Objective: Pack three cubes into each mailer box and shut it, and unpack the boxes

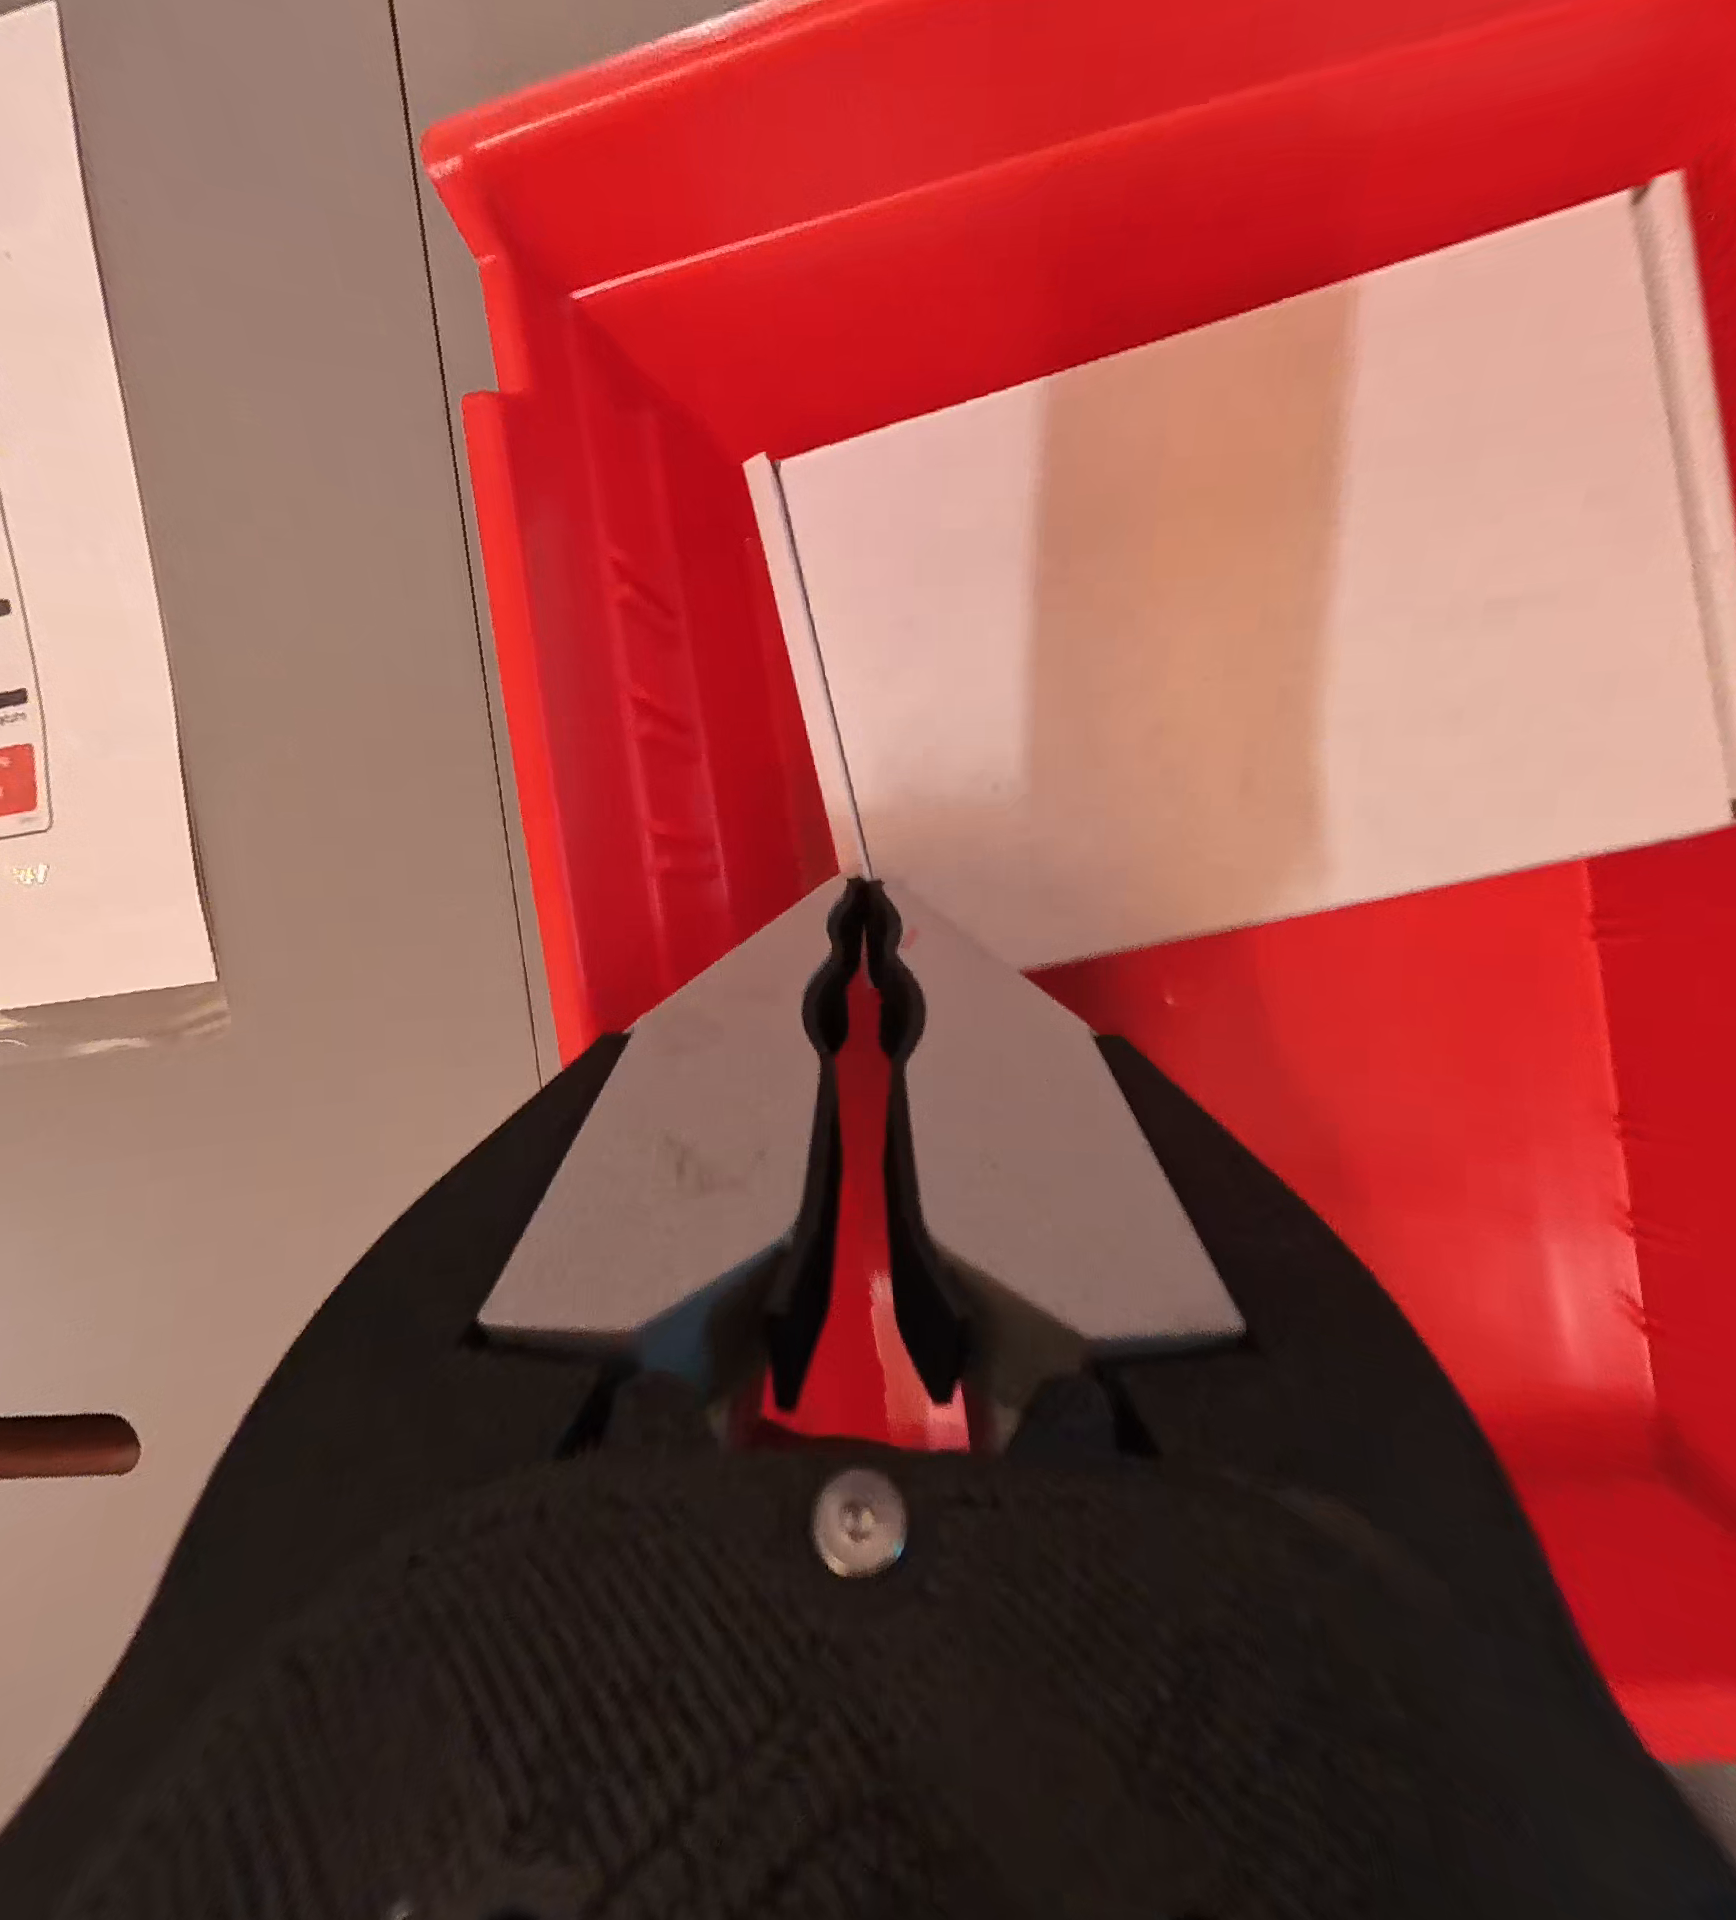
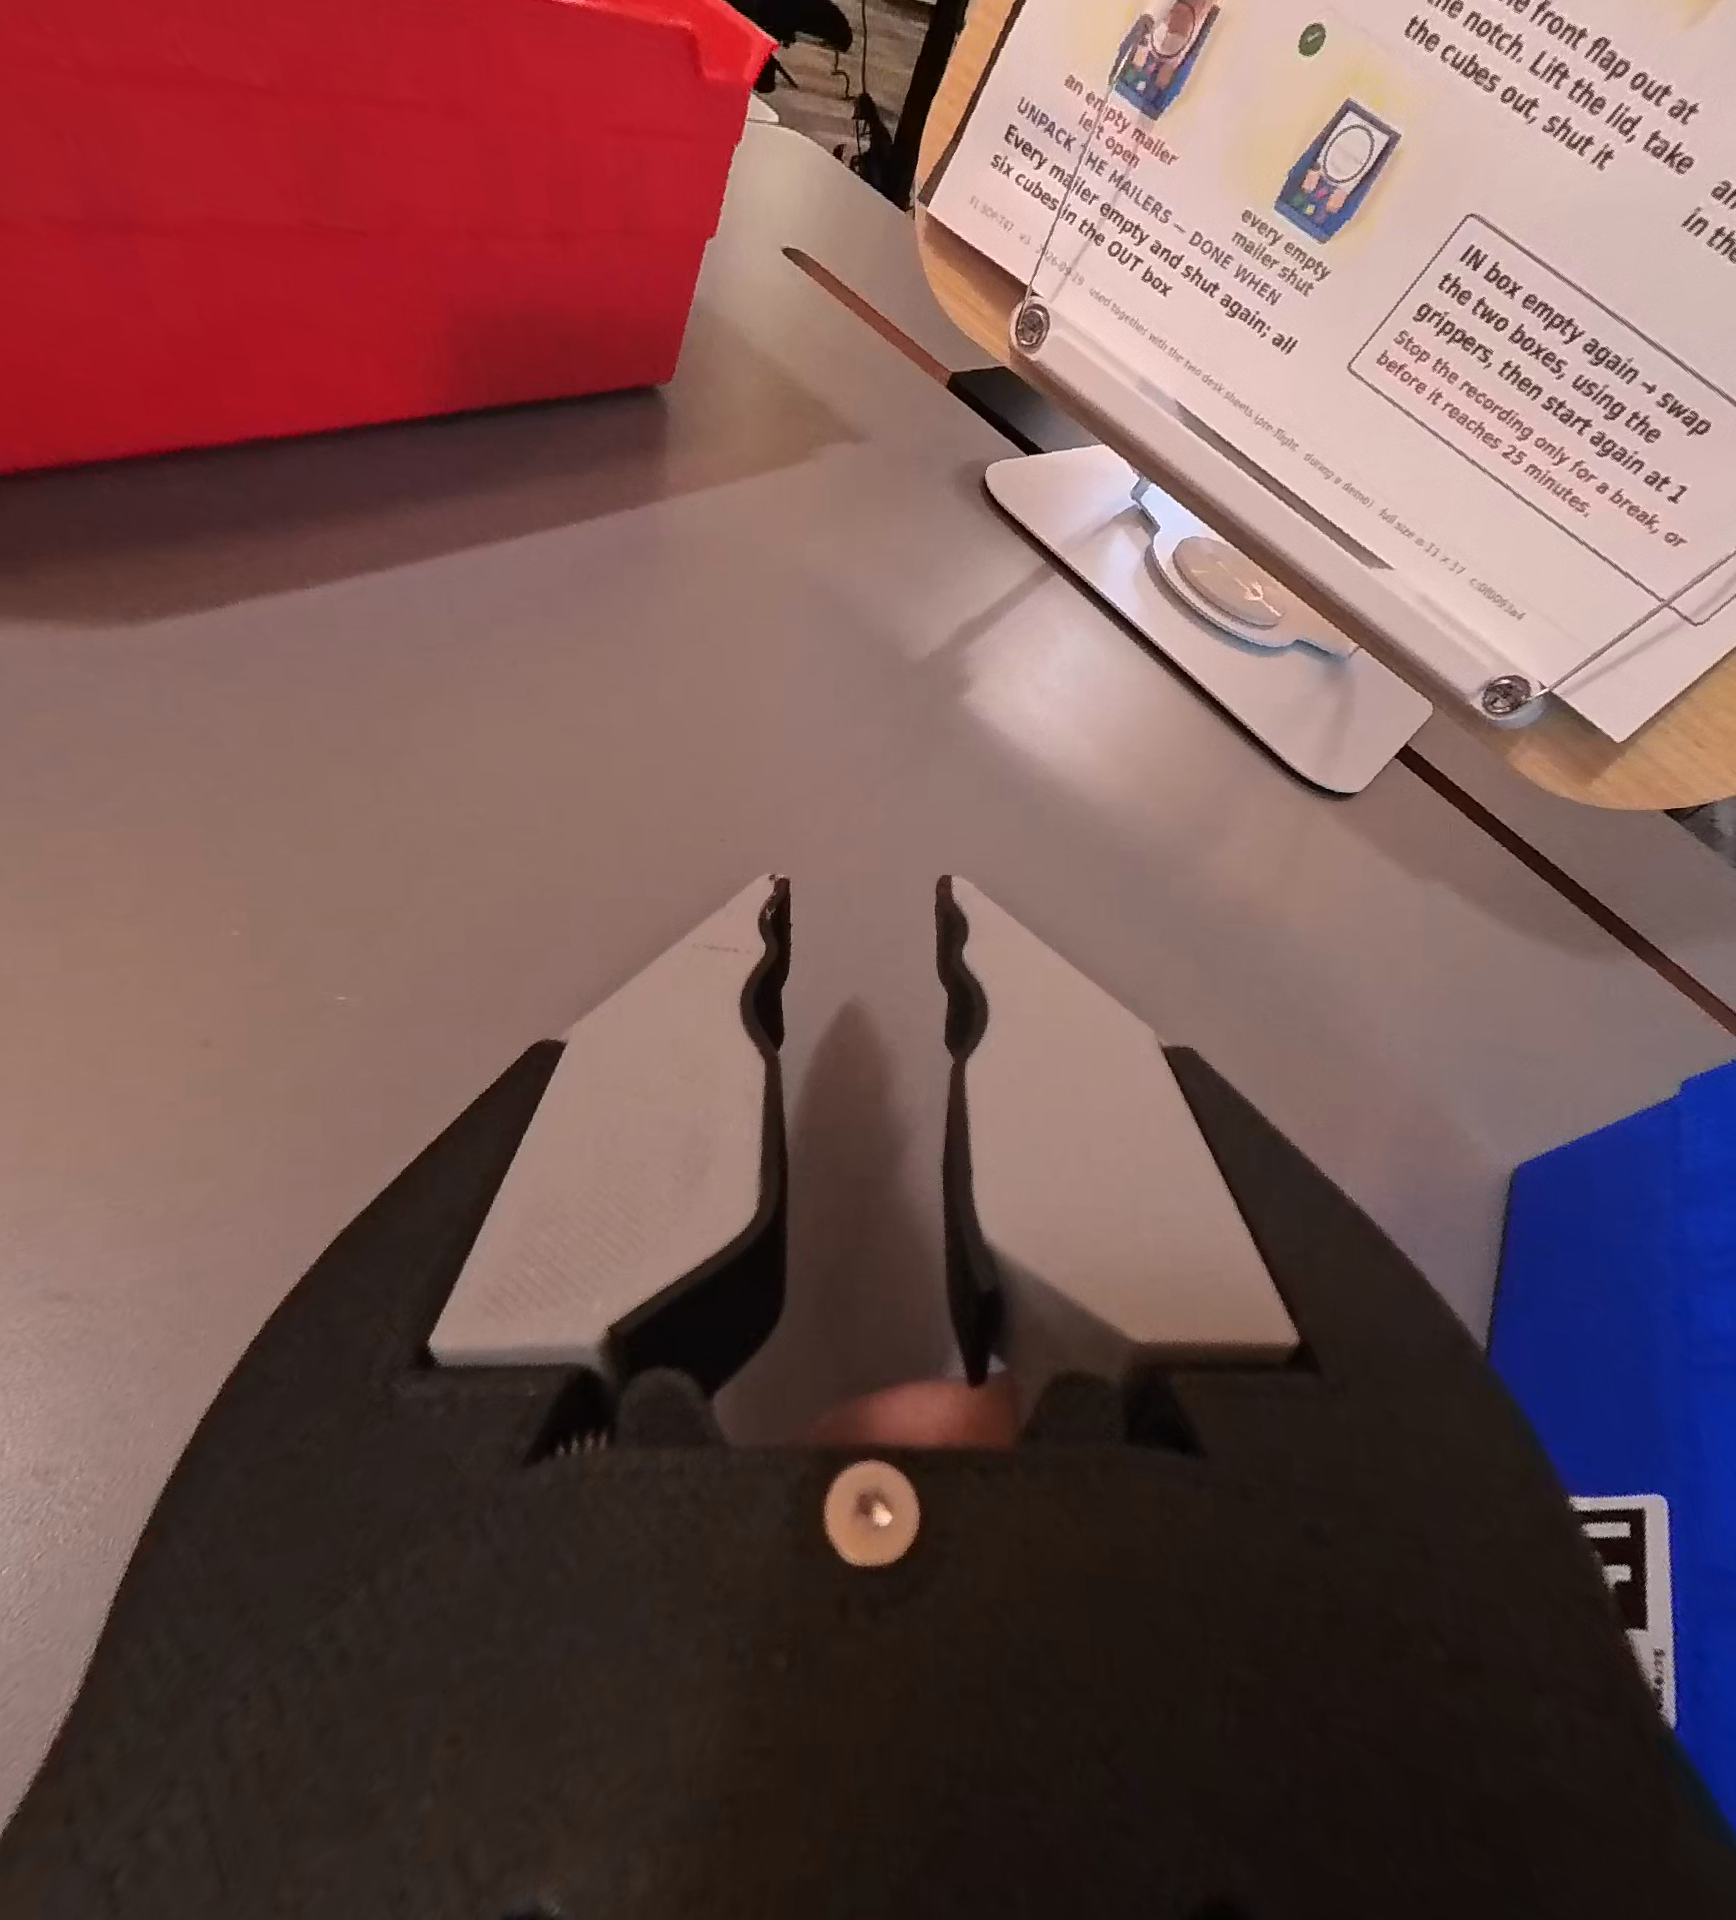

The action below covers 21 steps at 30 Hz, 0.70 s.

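Left tool: its grey fingers are clenched on the near-left corner edge of a closed, flat white cardboard mailer box, pinching only the thin seam there. The mailer box sits inside a glossy red plastic bin, tilted, its far end toward the bin's right wall; whether it rests on the bin floor or hangs from the grip cannot be told. Left of the bin, a printed white paper sheet lies on the grey table.

Right tool: released, jaws apart, empty, poised over bare table, with the red bin far left, a blue plastic bin near right and an instruction sheet on a stand far right.

Handling, as judged: the mailer is light, stiff yet crushable, and smooth-faced. A corner pinch invites swinging or slipping, so a grip across a full side wall would hold better.
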{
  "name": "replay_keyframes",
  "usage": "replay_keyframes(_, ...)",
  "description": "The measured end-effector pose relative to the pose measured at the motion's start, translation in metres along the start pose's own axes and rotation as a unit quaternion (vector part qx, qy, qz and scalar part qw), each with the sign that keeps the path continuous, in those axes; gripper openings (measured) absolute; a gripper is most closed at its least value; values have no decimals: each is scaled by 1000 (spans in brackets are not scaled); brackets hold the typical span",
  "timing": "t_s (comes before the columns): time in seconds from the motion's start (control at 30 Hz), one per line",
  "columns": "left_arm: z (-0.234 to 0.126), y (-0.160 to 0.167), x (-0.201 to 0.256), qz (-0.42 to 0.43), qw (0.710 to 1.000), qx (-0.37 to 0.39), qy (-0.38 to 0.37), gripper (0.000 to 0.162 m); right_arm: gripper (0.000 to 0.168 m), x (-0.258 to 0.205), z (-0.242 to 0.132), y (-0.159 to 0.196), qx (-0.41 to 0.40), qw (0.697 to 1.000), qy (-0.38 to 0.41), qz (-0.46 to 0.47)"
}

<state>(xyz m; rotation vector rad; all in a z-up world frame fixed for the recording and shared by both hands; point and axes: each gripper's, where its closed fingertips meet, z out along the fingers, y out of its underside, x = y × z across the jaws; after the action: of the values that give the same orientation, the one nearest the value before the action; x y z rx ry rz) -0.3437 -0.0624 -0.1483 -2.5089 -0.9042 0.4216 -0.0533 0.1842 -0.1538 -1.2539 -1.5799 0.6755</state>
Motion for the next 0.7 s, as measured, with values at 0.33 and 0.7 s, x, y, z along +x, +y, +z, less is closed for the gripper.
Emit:
replay_keyframes(0.33, -36, -16, 32, 83, 992, 64, 66, 0, 25, -2, -2, -2, 6, 1000, -2, 0)
replay_keyframes(0.7, -8, -8, 72, 530, 842, 77, -67, 68, 25, -4, -1, -1, 1, 1000, -8, 1)
